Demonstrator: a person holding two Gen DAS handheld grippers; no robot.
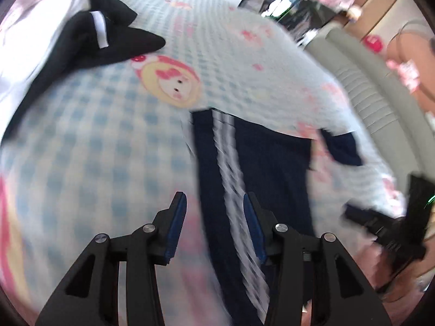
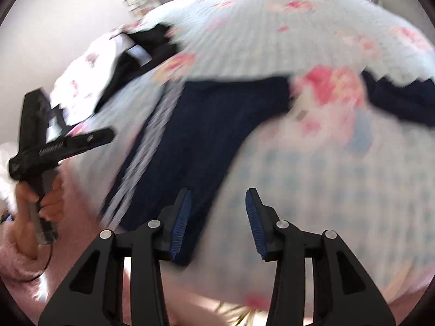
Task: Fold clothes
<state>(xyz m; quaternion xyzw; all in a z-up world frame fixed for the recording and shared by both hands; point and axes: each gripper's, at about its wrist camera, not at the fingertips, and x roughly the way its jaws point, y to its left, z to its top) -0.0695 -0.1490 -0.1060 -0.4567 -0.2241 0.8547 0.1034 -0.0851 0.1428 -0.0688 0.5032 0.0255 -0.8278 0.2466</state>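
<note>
Both tools hang with fingers apart, gripping nothing. Ahead of the left tool [image 1: 214, 217] and right tool [image 2: 217, 214], navy trousers [image 2: 217, 114] with white side stripes lie flat on the checked bedspread [image 1: 95, 135]. Beyond, a black-and-white garment [image 1: 89, 35] sits crumpled, well apart.

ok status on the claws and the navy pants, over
Left claw open, empty, over navy pants with white side stripes. Right claw open, empty. Pants flat on blue checked bedspread. Black garment lies apart.
</note>
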